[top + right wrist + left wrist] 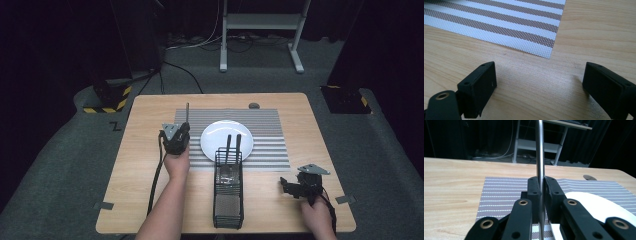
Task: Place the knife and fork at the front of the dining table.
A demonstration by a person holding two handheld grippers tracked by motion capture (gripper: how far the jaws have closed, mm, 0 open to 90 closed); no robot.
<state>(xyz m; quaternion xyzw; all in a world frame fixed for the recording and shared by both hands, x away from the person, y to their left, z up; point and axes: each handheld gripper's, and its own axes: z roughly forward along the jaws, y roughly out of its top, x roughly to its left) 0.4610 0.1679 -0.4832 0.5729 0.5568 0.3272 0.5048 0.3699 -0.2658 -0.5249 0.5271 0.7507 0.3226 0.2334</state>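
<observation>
A: Dark curtains hang behind the wooden desk (pixel 150 165), and a striped mat (pixel 270 125) lies across its far half.

B: What is on the mat?

A: A white plate (pixel 220 145) sits near the mat's middle. A black wire caddy (pixel 228 195) stands just in front of the plate with two dark handles rising from it.

B: And the left tool (pixel 540 195)?

A: Its jaws are pressed together on a thin metal utensil (pixel 540 155), pinching it by the shaft. The utensil stands upright over the mat's left part, just left of the plate.

B: The right tool (pixel 539 82)?

A: Spread wide with nothing between the jaws, low over bare wood near the mat's corner, well apart from the caddy.
</observation>
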